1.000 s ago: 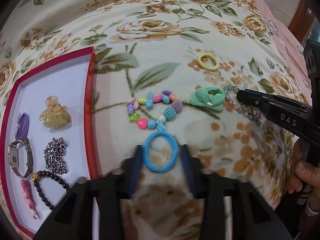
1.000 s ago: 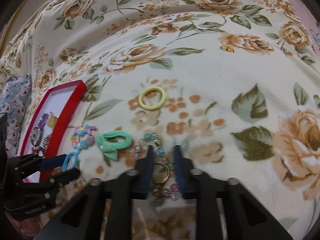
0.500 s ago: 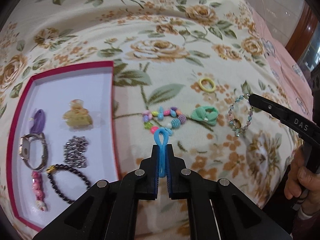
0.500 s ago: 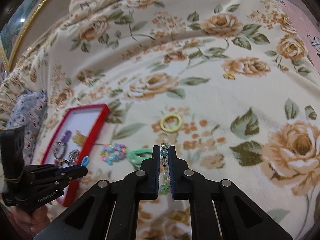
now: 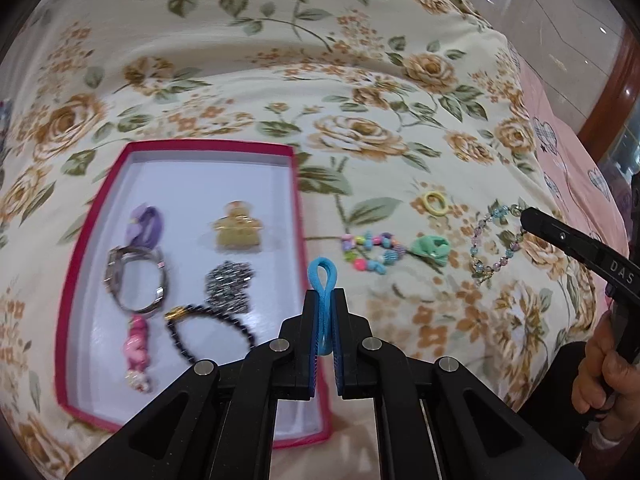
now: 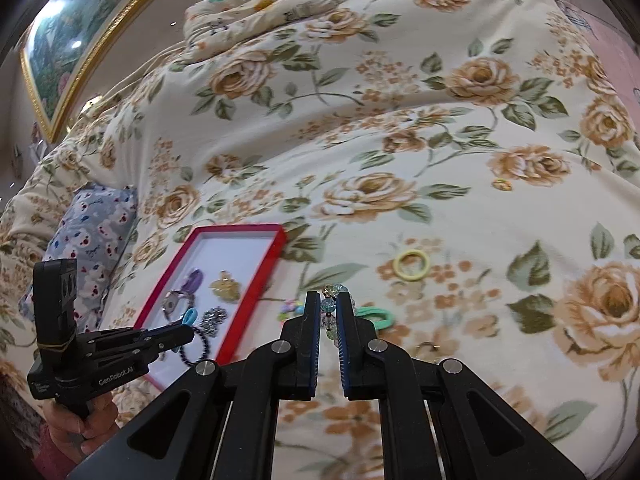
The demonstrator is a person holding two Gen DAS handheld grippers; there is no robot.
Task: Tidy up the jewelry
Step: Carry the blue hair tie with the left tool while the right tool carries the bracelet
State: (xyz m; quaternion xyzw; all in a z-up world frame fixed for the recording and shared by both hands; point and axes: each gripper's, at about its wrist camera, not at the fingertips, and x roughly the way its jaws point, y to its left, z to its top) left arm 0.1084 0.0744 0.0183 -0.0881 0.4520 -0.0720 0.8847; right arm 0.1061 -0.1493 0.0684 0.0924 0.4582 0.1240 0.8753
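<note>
Blue hair tie pinched in the down-tilted left hand-held gripper; right hand-held gripper pinches a beaded bracelet.

free: far half of red tray, bed beyond it | blocked: tray's near half, crowded with jewelry; raised tray rim

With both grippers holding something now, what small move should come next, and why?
Probably carry the left gripper left, over the red tray, then open. It is shut on the blue hair tie, lifted off the bedspread; the tray's near right corner looks free.
</note>
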